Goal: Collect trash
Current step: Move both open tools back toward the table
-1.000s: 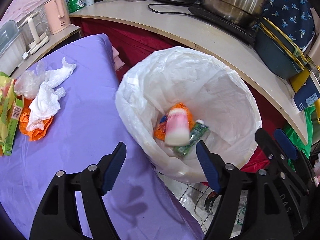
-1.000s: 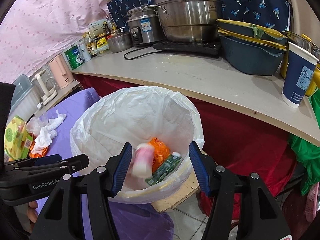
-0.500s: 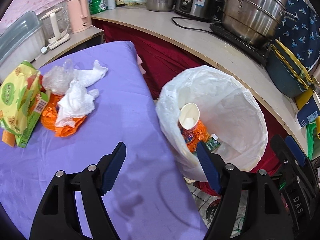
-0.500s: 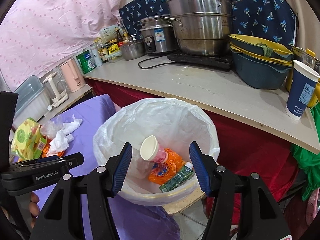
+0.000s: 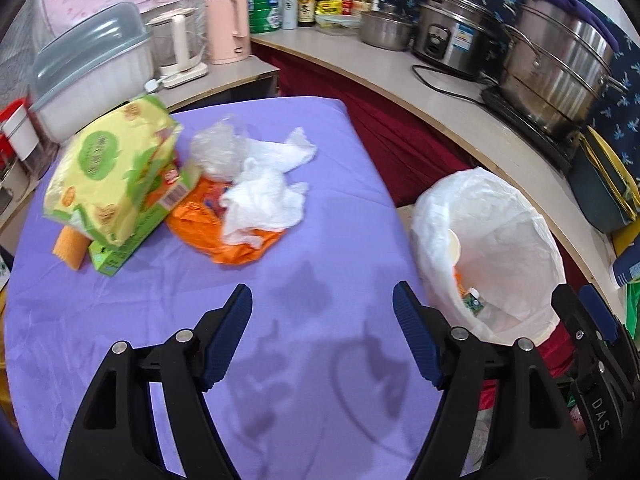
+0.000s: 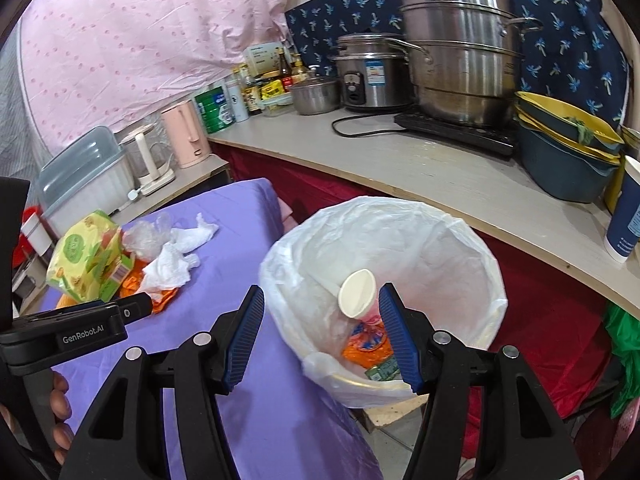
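A bin lined with a white bag (image 5: 508, 216) (image 6: 420, 240) stands beside the purple table (image 5: 280, 360) (image 6: 248, 208). Inside lie a paper cup (image 6: 357, 294), an orange wrapper (image 6: 366, 342) and a green packet (image 6: 382, 370). On the table sit white tissues (image 5: 264, 188) (image 6: 170, 262), a clear plastic wad (image 5: 216, 148), an orange bag (image 5: 224, 232) and a yellow-green packet (image 5: 108, 172) (image 6: 80, 256). My left gripper (image 5: 322, 334) hovers open over bare cloth, short of the pile. My right gripper (image 6: 320, 338) is open above the bin's near rim, holding nothing.
A curved counter (image 6: 420, 168) behind the bin carries steel pots (image 6: 460, 48), a rice cooker (image 6: 370, 76), stacked basins (image 6: 560, 152), bottles and a blue paper cup (image 6: 624, 216). A pink kettle (image 5: 226, 26) and a lidded plastic box (image 5: 88, 64) stand past the table's far edge.
A cup fell into the bin and settled there. Both grippers, empty, swung left away from the bin and rose; the left one is now over the table, facing the trash pile.
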A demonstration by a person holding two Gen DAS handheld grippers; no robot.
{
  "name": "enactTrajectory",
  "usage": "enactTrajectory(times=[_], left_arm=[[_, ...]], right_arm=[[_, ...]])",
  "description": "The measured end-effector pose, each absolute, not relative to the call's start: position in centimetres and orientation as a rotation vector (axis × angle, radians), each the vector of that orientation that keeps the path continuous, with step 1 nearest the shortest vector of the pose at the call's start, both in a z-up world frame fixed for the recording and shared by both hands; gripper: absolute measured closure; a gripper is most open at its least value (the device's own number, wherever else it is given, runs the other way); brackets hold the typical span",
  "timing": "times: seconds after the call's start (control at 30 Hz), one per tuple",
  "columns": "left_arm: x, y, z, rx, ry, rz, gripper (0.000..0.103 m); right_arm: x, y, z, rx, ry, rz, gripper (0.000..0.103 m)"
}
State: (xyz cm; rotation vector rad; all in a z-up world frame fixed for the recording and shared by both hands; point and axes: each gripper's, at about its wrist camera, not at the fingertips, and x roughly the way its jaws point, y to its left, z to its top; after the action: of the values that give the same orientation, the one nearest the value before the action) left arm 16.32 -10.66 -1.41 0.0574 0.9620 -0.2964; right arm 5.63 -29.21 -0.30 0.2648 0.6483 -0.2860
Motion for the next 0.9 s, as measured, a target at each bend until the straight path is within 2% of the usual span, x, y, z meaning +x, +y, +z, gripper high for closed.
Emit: enactTrajectory(times=[0.9], left_arm=[[19.2,7.6,-1.5,-0.057,0.93,-0.049,0.034]], right_arm=[[14.0,-15.6,-2.5,0.185,0.727,-0.055,0.045]])
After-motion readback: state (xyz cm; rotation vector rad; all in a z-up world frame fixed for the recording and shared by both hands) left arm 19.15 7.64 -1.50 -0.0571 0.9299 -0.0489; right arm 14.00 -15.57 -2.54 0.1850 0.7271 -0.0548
